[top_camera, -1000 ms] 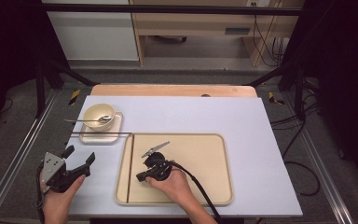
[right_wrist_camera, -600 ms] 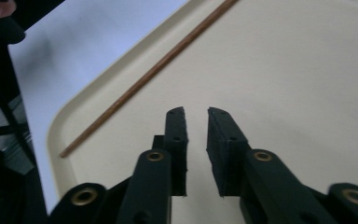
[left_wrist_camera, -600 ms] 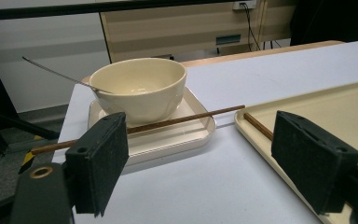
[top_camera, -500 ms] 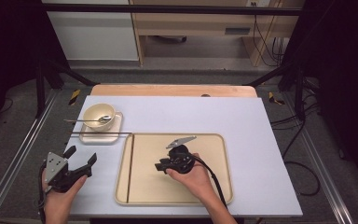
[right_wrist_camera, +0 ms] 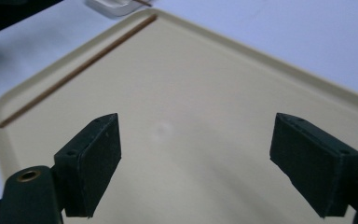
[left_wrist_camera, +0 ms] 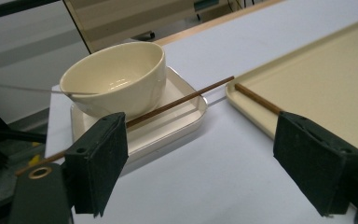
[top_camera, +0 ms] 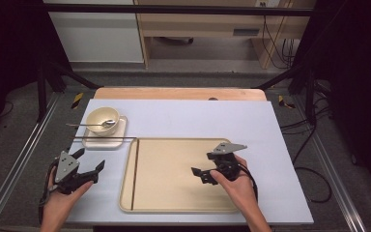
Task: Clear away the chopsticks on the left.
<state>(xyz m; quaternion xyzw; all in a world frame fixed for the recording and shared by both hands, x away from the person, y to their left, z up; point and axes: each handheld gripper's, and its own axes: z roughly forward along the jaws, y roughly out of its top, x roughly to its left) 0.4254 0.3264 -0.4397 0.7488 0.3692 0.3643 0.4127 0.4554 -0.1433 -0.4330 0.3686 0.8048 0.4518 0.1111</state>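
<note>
Tray (top_camera: 174, 203) beneath right hand-held gripper (top_camera: 204, 174), jaws just opened, empty

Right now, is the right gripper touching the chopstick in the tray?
Apart. In the high view, the right gripper is over the tray's right half, while the chopstick lies along its left edge, with bare tray between.

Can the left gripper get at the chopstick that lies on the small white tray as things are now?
Probably yes. The left gripper is open and empty, and the chopstick lies exposed across the small white tray, beside the bowl. Only bare table lies between them.
</note>
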